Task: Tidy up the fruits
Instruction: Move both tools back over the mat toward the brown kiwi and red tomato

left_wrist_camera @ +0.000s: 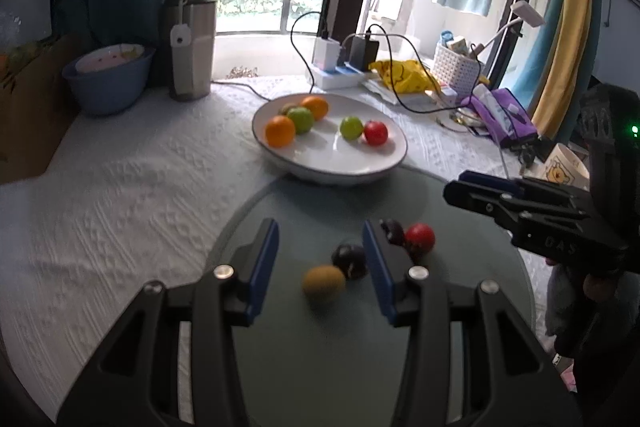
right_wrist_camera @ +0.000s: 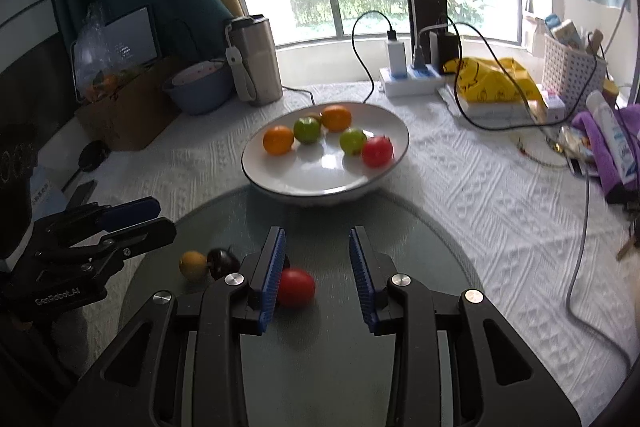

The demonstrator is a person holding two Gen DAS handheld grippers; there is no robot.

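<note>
A white plate (left_wrist_camera: 360, 171) holds two oranges, two green fruits and a red one; it also shows in the right wrist view (right_wrist_camera: 320, 183). On the round glass mat (left_wrist_camera: 320, 367) lie a brown kiwi-like fruit (left_wrist_camera: 323, 283), a dark plum (left_wrist_camera: 350, 261), a second dark fruit (left_wrist_camera: 393, 229) and a red fruit (left_wrist_camera: 420, 238). My left gripper (left_wrist_camera: 321, 267) is open, its fingers either side of the brown fruit and plum. My right gripper (right_wrist_camera: 317, 259) is open over the mat, with the red fruit (right_wrist_camera: 296, 287) by its left finger. The brown fruit (right_wrist_camera: 193, 265) and plum (right_wrist_camera: 222, 261) lie to its left.
A steel tumbler (left_wrist_camera: 192, 43), a blue bowl (left_wrist_camera: 106, 77), a power strip with chargers and cables (left_wrist_camera: 340, 67), a yellow bag (left_wrist_camera: 404, 75), a white basket (left_wrist_camera: 456, 65) and a purple pouch (left_wrist_camera: 504, 115) stand behind and right of the plate. A cardboard box (right_wrist_camera: 128, 115) stands at the left.
</note>
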